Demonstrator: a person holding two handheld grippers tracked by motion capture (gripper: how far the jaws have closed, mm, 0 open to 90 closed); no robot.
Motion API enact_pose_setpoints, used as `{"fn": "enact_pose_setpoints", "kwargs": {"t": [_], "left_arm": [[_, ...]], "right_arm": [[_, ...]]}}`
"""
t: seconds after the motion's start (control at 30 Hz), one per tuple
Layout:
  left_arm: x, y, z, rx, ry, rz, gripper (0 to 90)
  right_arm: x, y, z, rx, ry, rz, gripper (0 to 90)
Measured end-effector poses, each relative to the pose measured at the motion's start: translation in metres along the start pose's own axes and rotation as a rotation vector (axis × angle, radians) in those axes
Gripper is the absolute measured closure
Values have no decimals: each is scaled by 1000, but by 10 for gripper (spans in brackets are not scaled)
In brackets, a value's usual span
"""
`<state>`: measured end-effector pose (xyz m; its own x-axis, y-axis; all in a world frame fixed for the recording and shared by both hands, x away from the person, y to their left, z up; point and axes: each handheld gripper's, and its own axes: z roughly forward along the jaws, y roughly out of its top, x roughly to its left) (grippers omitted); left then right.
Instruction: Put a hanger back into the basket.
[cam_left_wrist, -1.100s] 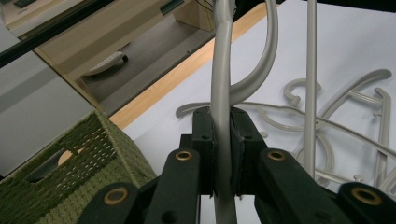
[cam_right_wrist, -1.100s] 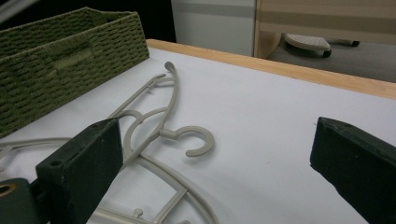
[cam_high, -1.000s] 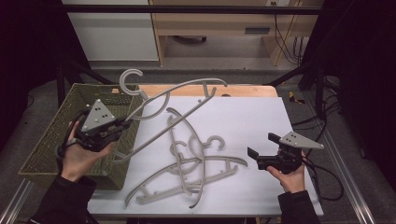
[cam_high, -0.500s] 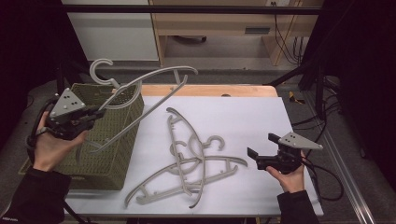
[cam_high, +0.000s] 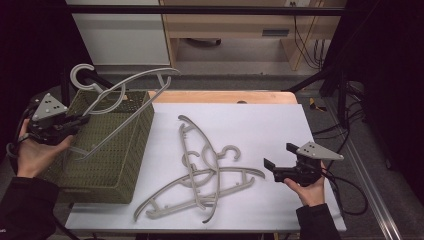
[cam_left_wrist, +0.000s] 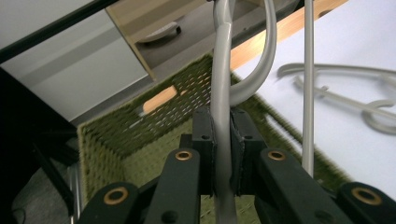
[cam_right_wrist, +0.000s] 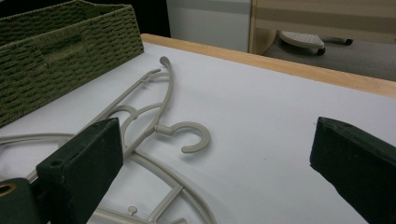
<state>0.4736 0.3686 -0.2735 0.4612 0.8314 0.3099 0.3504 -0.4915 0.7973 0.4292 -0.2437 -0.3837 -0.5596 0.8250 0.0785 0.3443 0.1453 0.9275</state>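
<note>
My left gripper (cam_high: 75, 121) is shut on a grey plastic hanger (cam_high: 122, 90), held tilted above the green woven basket (cam_high: 131, 150) at the table's left. In the left gripper view the hanger (cam_left_wrist: 222, 93) is clamped between the two black jaws of the left gripper (cam_left_wrist: 223, 154), over the basket (cam_left_wrist: 154, 135). Several more grey hangers (cam_high: 200, 170) lie crossed on the white table cover. My right gripper (cam_high: 268, 170) stands open near the table's right front, its jaws wide apart and bare. The right gripper view shows a hanger hook (cam_right_wrist: 187, 135) ahead of the open right gripper (cam_right_wrist: 219, 154).
The white cover (cam_high: 260, 125) runs to a wooden table edge (cam_high: 225, 96) at the back. Behind stand a white cabinet (cam_high: 120, 30) and a wooden shelf unit (cam_high: 235, 25). Cables (cam_high: 345, 185) trail at the right. In the right gripper view the basket (cam_right_wrist: 56, 51) sits far left.
My left gripper has carried the hanger leftward from the table's middle to above the basket, and now holds it slightly lower. The right gripper has stayed still.
</note>
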Motion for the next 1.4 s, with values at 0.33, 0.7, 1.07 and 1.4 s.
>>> {"fn": "enact_pose_setpoints", "kwargs": {"t": [0.33, 0.7, 1.07, 1.4], "left_arm": [[26, -31, 7, 67, 37, -9, 819], [46, -63, 8, 129, 82, -41, 818], [58, -85, 10, 174, 100, -82, 818], [45, -97, 35, 264, 104, -34, 817]], "right_arm": [[0, 0, 2, 5, -4, -1, 30], [1, -1, 3, 11, -1, -3, 31], [0, -1, 4, 12, -1, -4, 30], [1, -2, 5, 20, 1, -3, 31]]}}
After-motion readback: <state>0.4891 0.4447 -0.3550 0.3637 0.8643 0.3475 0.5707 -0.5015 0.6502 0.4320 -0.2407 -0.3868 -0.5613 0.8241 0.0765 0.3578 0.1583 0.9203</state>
